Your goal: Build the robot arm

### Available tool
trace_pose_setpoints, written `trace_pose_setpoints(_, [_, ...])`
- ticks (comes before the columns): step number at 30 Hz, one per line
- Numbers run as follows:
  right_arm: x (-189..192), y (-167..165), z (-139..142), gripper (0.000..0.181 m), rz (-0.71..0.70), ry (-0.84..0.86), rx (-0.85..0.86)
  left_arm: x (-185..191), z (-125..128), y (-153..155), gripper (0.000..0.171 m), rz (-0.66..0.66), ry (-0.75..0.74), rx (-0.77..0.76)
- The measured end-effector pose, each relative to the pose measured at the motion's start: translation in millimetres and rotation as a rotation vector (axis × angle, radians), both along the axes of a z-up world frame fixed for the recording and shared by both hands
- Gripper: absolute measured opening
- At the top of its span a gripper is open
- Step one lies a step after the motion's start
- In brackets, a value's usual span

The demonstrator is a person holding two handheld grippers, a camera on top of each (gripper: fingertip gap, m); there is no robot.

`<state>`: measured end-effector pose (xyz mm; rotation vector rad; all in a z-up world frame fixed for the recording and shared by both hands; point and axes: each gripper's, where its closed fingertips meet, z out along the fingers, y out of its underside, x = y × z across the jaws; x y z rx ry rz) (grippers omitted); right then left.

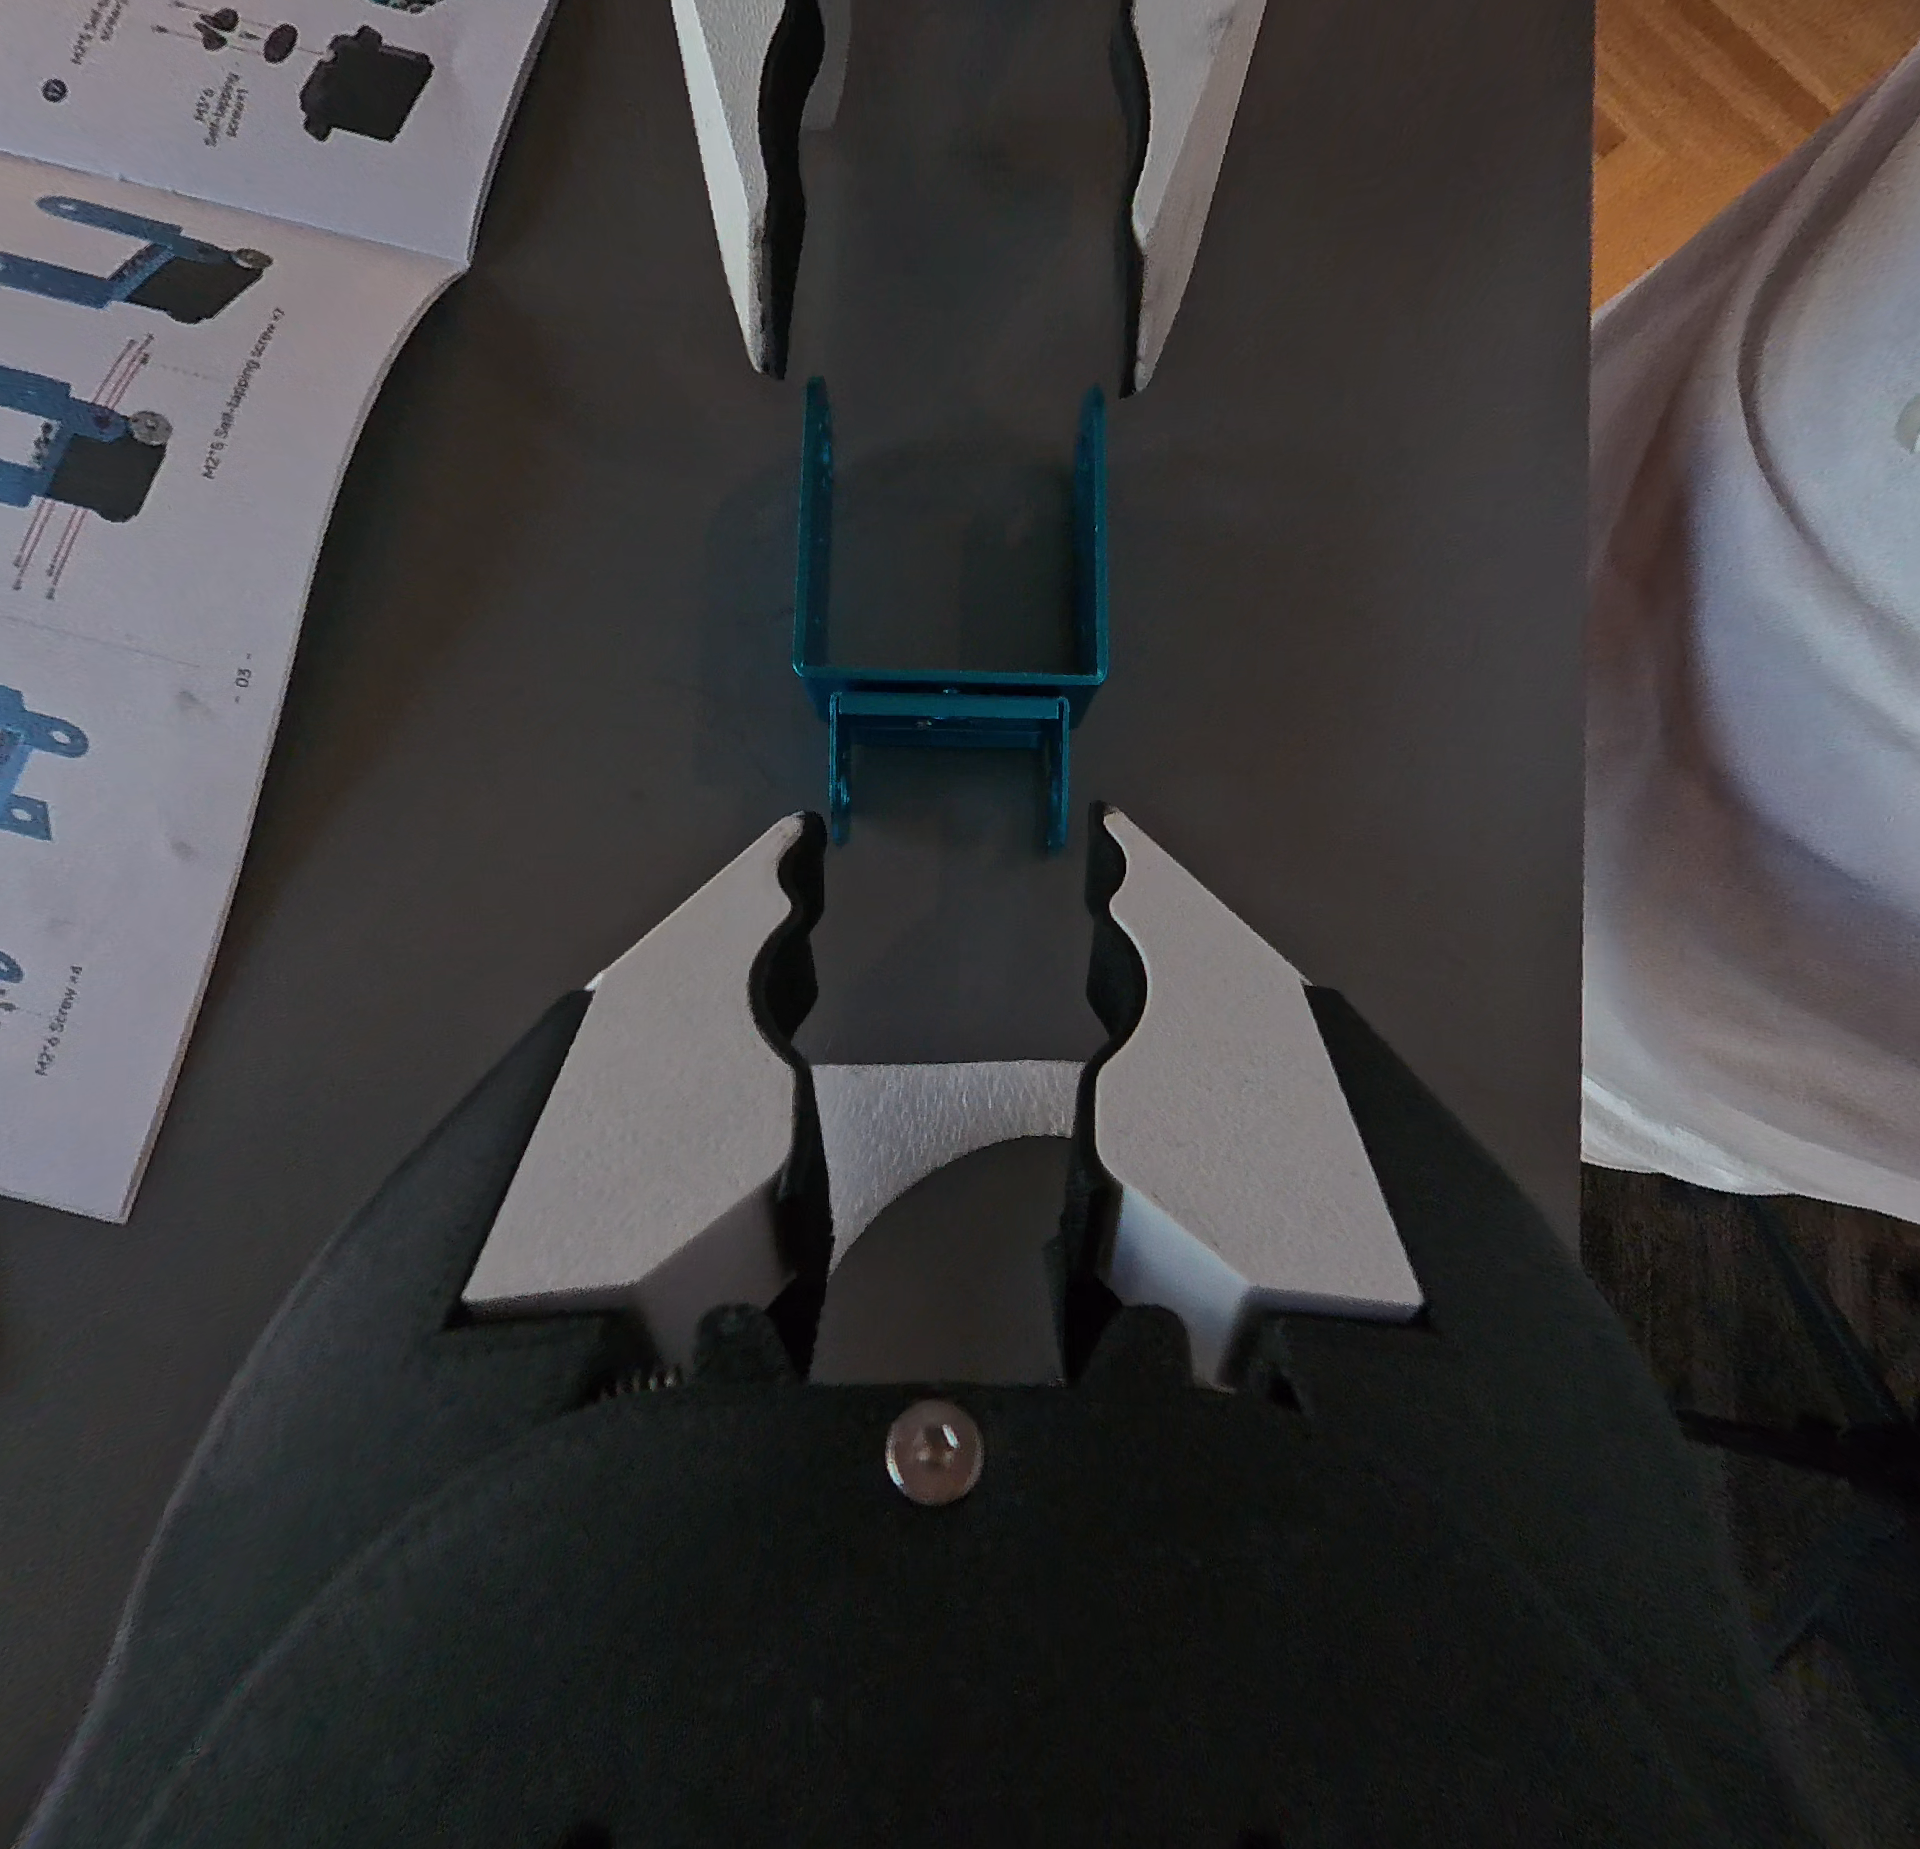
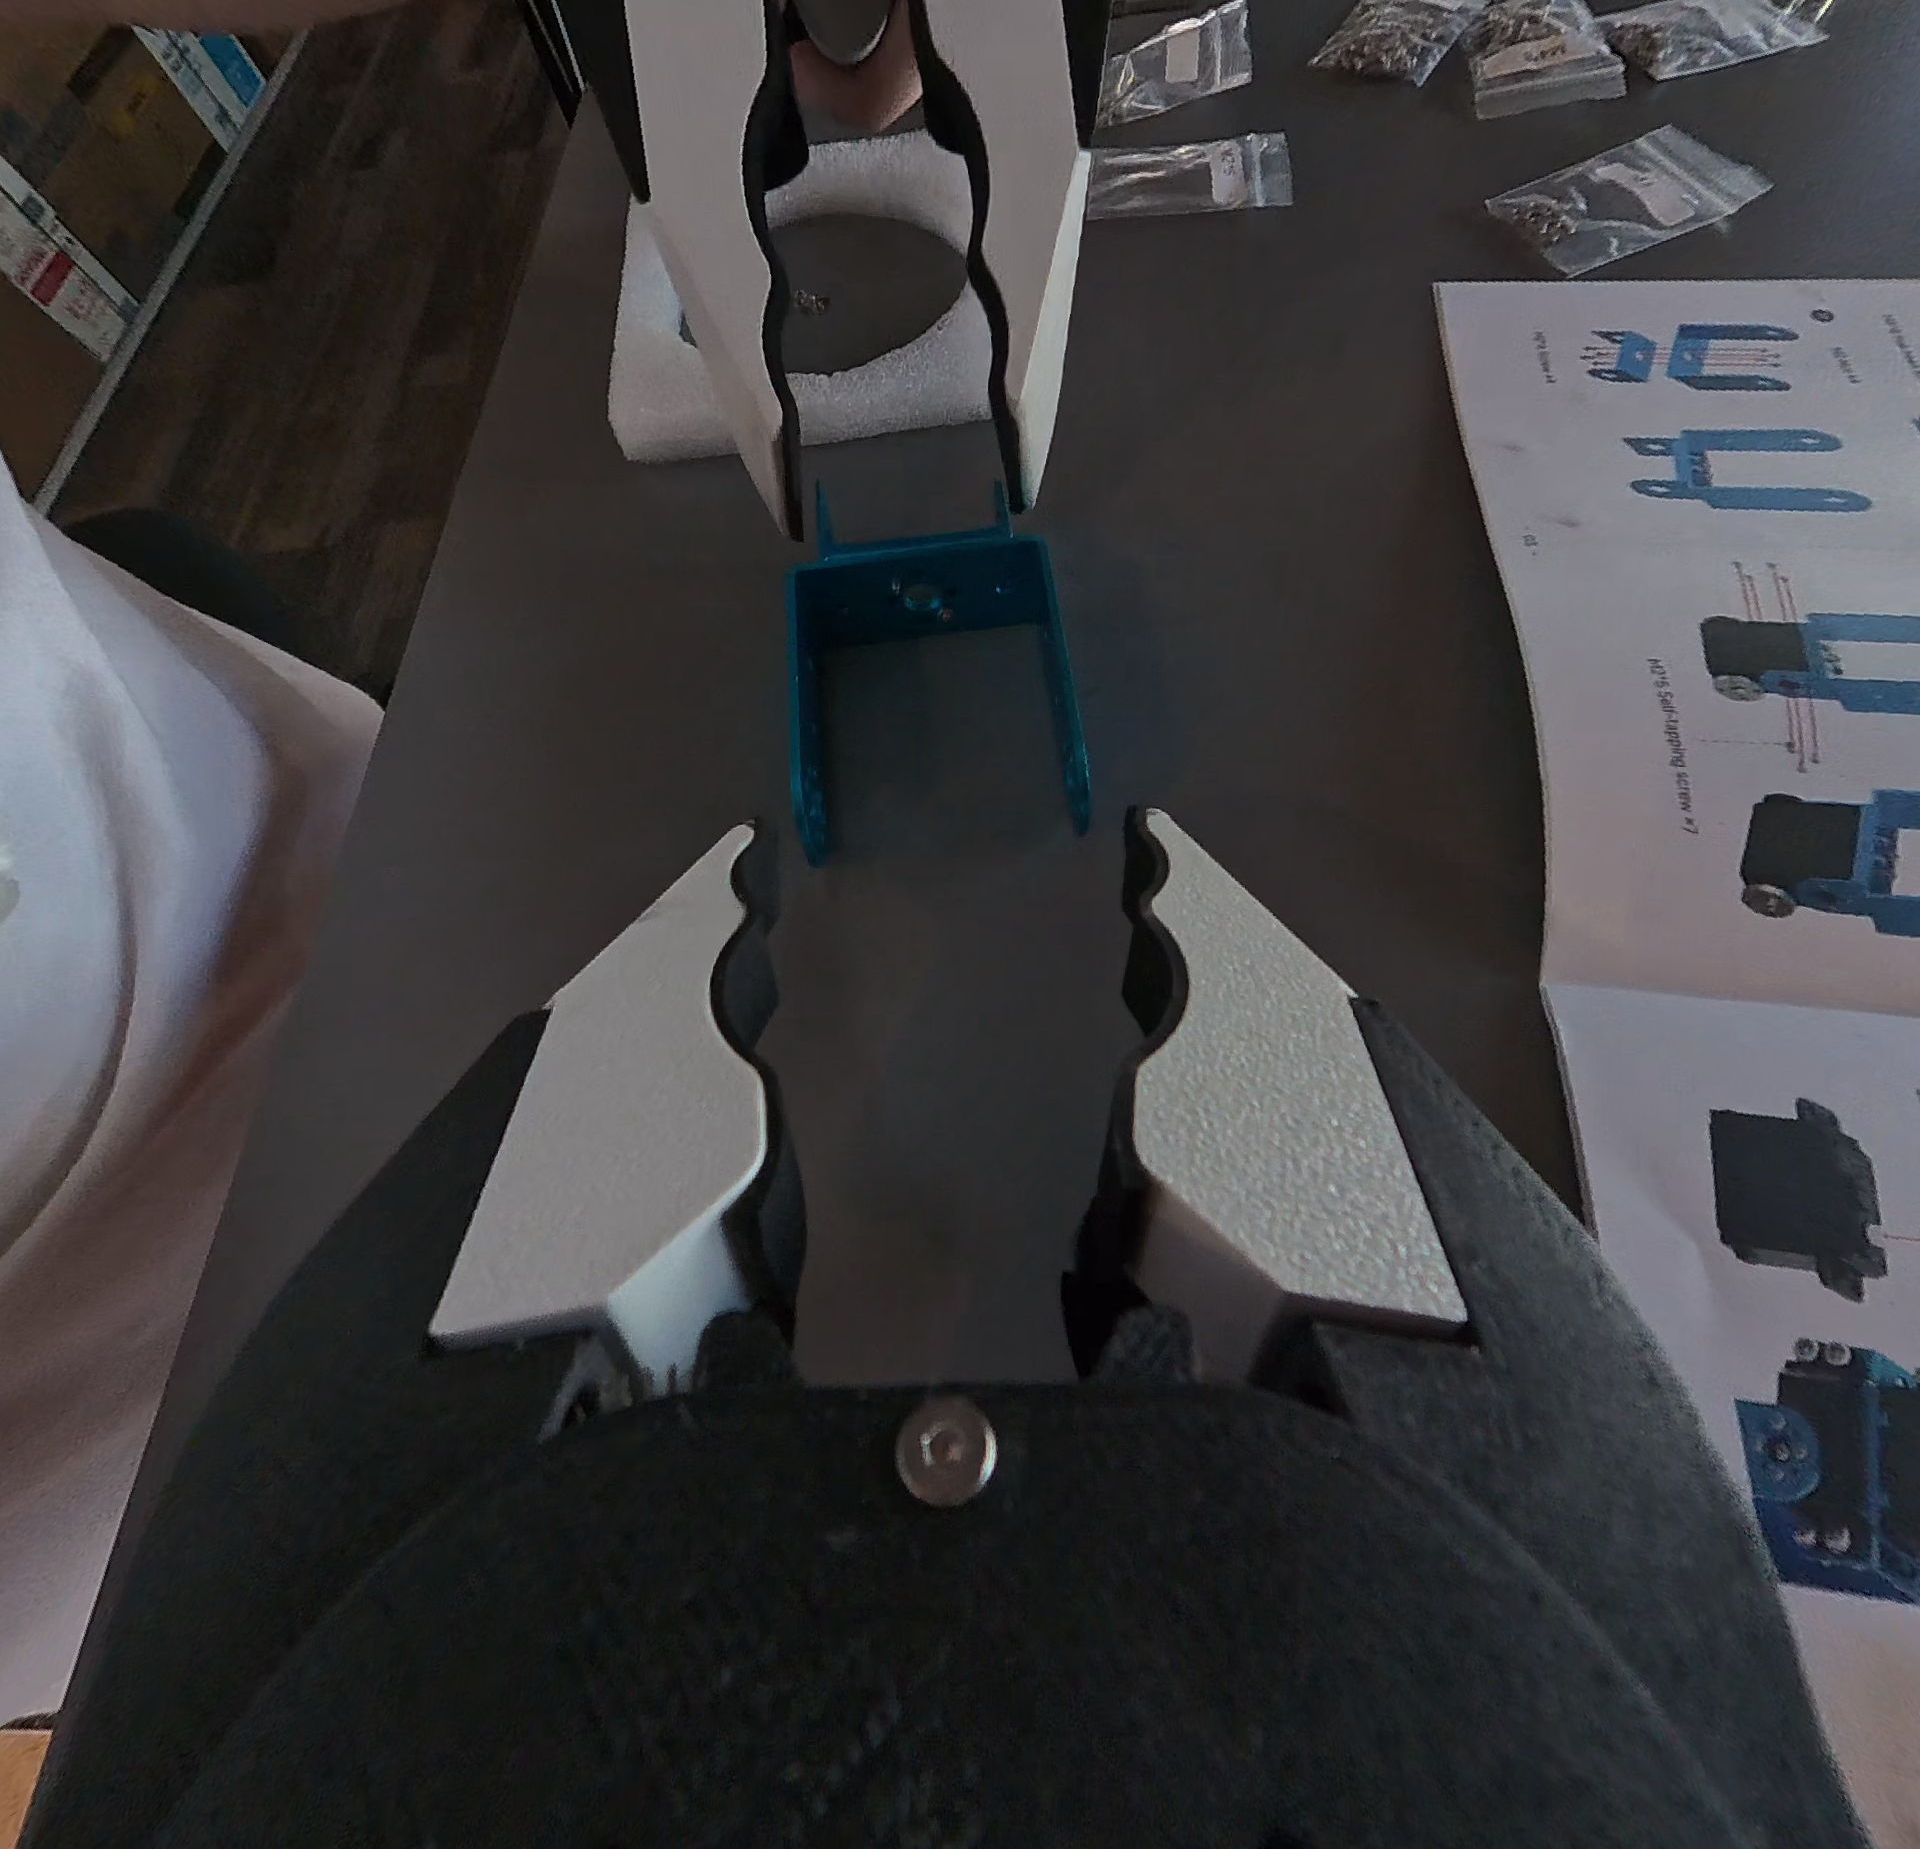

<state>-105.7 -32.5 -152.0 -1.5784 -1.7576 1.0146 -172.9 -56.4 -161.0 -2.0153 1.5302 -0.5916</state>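
Note:
A blue metal bracket assembly (image 1: 951,604), two U-shaped brackets joined back to back, lies on the dark grey table (image 1: 1351,656) between my two grippers. My left gripper (image 1: 951,823) is open, its fingertips just short of the smaller bracket's arms. My right gripper (image 1: 951,376) faces it from the far side, open, its tips at the ends of the larger bracket's arms. In the right wrist view the bracket (image 2: 935,656) lies just ahead of my open right gripper (image 2: 945,823), and the left gripper (image 2: 904,511) stands open at its far end. Neither gripper holds anything.
An open instruction booklet (image 1: 156,552) lies beside the bracket, also in the right wrist view (image 2: 1714,760). A white foam block with a round cut-out (image 2: 831,345) sits behind the left gripper. Several small clear bags of hardware (image 2: 1507,64) lie at the far right. A person in white (image 1: 1766,708) sits at the table edge. The left gripper's tips are roughly 8 cm from the right gripper's.

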Motion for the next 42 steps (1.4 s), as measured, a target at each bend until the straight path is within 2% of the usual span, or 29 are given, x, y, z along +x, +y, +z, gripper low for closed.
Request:
trace_pose_setpoints(4, [-0.8, -1.5, 0.9, 0.057, 0.009, 0.006, -0.003, 2.1, 0.6, 0.0, 0.046, -0.003, -0.007, -0.001])
trace_pose_setpoints(11, [-2.8, -3.1, -4.0, 0.057, 0.017, -0.024, 0.022, 3.8, -1.7, -0.7, 0.045, 0.0, 0.009, 0.0])
trace_pose_setpoints(15, [-2.0, -4.9, -0.7, 0.06, 0.023, -0.002, 0.023, 3.3, 0.5, 1.2, 0.052, 0.02, 0.004, -0.001])
trace_pose_setpoints(20, [1.0, -6.4, 9.9, 0.063, 0.019, 0.06, -0.026, -2.3, 20.2, 6.0, 0.056, 0.08, -0.036, 0.014])
trace_pose_setpoints(26, [10.3, 1.8, 19.1, 0.063, 0.017, 0.05, -0.005, -13.1, 50.5, -2.6, 0.044, 0.162, -0.122, 0.046])
trace_pose_setpoints(29, [12.8, 12.0, 22.9, 0.066, 0.015, 0.034, 0.033, -22.5, 54.6, -6.5, 0.037, 0.243, -0.16, 0.024])
trace_pose_setpoints(32, [9.1, 18.6, 20.8, 0.071, 0.012, 0.025, 0.037, -38.4, 47.4, -2.4, 0.022, 0.414, -0.179, -0.052])
trace_pose_setpoints(34, [3.3, 18.4, 18.6, 0.078, 0.012, 0.029, 0.027, -45.6, 42.8, -4.4, 0.0, 0.515, -0.207, -0.145])
trace_pose_setpoints(39, [-6.9, 7.2, 12.7, 0.091, 0.019, 0.064, 0.026, -29.9, 57.1, -13.6, 0.002, 0.609, -0.472, -0.403])
trace_pose_setpoints(42, [-7.6, 5.6, 6.4, 0.094, 0.009, 0.05, 0.039, -18.0, 69.1, -9.3, 0.029, 0.632, -0.648, -0.548])
